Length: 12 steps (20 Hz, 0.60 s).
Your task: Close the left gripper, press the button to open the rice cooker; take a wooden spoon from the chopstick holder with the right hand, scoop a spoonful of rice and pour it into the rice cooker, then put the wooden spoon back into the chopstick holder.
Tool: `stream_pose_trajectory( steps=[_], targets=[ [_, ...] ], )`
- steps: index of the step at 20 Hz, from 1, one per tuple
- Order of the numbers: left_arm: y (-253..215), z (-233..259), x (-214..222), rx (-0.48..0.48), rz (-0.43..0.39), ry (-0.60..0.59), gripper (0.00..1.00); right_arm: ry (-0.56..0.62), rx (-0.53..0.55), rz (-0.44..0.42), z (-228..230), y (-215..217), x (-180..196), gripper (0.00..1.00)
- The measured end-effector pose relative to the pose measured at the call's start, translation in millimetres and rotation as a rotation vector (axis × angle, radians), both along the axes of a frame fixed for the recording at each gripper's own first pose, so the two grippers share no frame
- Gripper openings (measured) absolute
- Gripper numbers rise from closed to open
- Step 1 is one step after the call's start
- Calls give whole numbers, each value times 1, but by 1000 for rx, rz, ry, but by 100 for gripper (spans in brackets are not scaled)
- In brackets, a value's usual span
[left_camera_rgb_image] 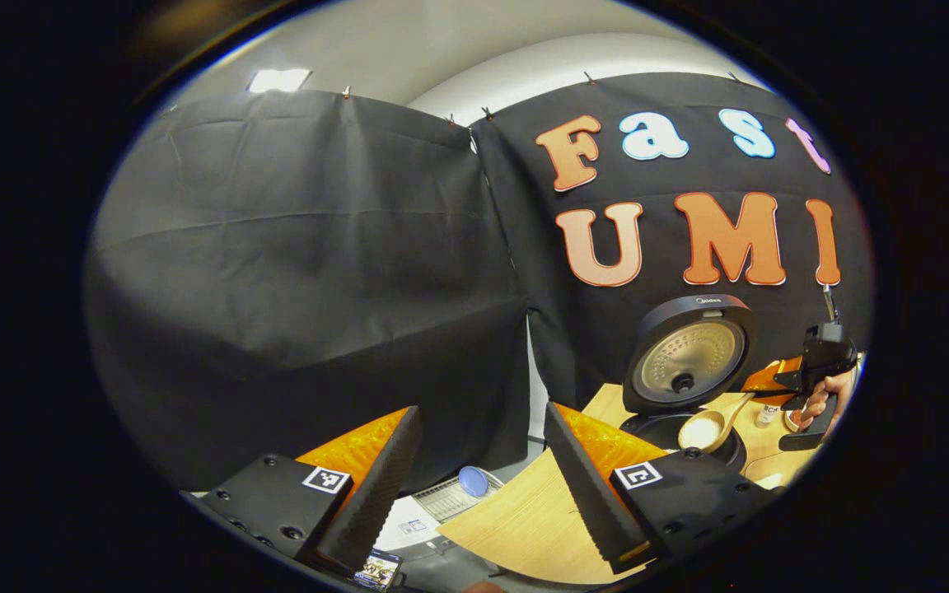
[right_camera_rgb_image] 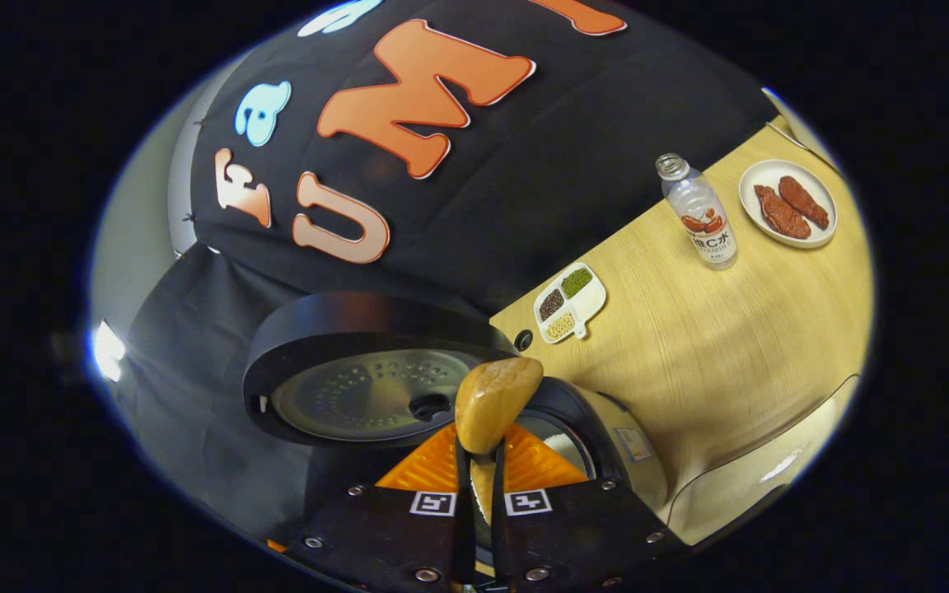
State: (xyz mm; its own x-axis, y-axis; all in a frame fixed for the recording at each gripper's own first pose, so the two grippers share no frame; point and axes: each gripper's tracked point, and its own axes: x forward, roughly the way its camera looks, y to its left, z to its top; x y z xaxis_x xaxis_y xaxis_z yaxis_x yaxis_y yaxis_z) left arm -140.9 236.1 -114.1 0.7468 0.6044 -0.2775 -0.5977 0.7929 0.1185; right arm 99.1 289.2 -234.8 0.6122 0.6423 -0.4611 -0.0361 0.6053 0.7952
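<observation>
i keep the right gripper (right_camera_rgb_image: pixel 474 473) clamped on the spoon (right_camera_rgb_image: pixel 497 401), bowl tipped over the open cooker (right_camera_rgb_image: pixel 606 432) to pour, while my left gripper (left_camera_rgb_image: pixel 483 469) waits aside, fingers apart.

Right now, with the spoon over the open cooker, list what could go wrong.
1. The right claw holds the wooden spoon by its thin handle, bowl turned over the rice cooker; the spoon could twist or slip in.
2. The raised lid stands close beside the spoon; a sideways swing might knock it.
3. Rice could spill past the pot's rim onto the table.
</observation>
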Motion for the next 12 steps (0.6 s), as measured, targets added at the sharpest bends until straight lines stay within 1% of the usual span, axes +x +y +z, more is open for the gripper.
stream_pose_trajectory(
  steps=[4,7,8,10,11,12],
  targets=[
    [-6,5,-22,12,31,10,100,-78,-142,51,-7,0,-4,7],
    [-8,6,-28,9,52,15,100,-139,-217,101,-9,4,-6,7],
    [-7,7,-33,12,56,16,94,-165,-239,117,-9,6,-8,7],
    [-7,7,-36,20,63,21,94,-217,-293,148,-2,16,-9,7],
    [-6,7,-37,21,64,20,100,-243,-319,166,1,18,-9,7],
    [-6,6,-39,21,66,20,94,-266,-343,183,1,19,-12,7]
  ],
)
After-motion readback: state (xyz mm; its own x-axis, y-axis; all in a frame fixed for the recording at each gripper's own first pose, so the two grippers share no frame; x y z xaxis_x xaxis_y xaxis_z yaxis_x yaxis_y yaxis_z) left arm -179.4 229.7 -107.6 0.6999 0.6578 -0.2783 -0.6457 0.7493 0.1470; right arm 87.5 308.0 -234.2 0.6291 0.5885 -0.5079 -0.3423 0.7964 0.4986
